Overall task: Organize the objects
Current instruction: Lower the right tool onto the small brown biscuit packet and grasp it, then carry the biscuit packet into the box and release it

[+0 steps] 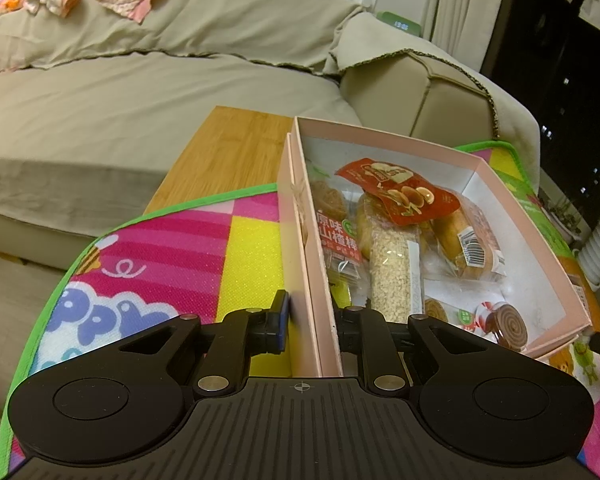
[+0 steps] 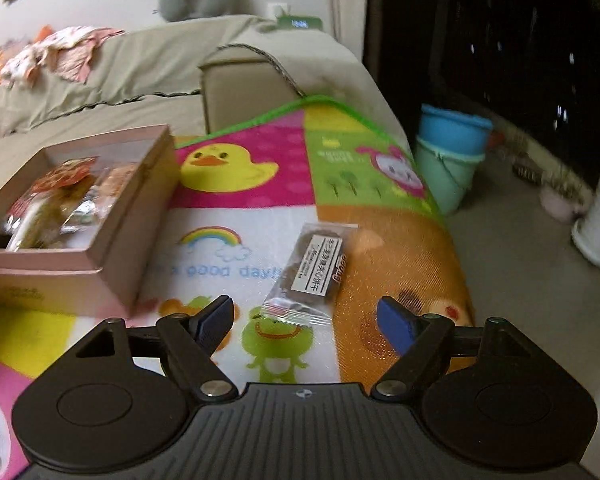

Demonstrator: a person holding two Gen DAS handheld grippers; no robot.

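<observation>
Box (image 1: 320, 280): pink, holds snacks, wall clenched by left gripper (image 1: 312, 320).
Packet (image 2: 310, 272): on mat (image 2: 220, 208), ahead of released right gripper (image 2: 306, 320).

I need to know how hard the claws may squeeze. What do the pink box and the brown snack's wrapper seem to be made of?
Pink box: apparently matte paperboard, with thin straight walls, crisp folded corners and no sheen.
Brown snack's wrapper: likely thin clear plastic film, see-through, glossy, with a crimped seal at its end and a paper-looking label.
</observation>
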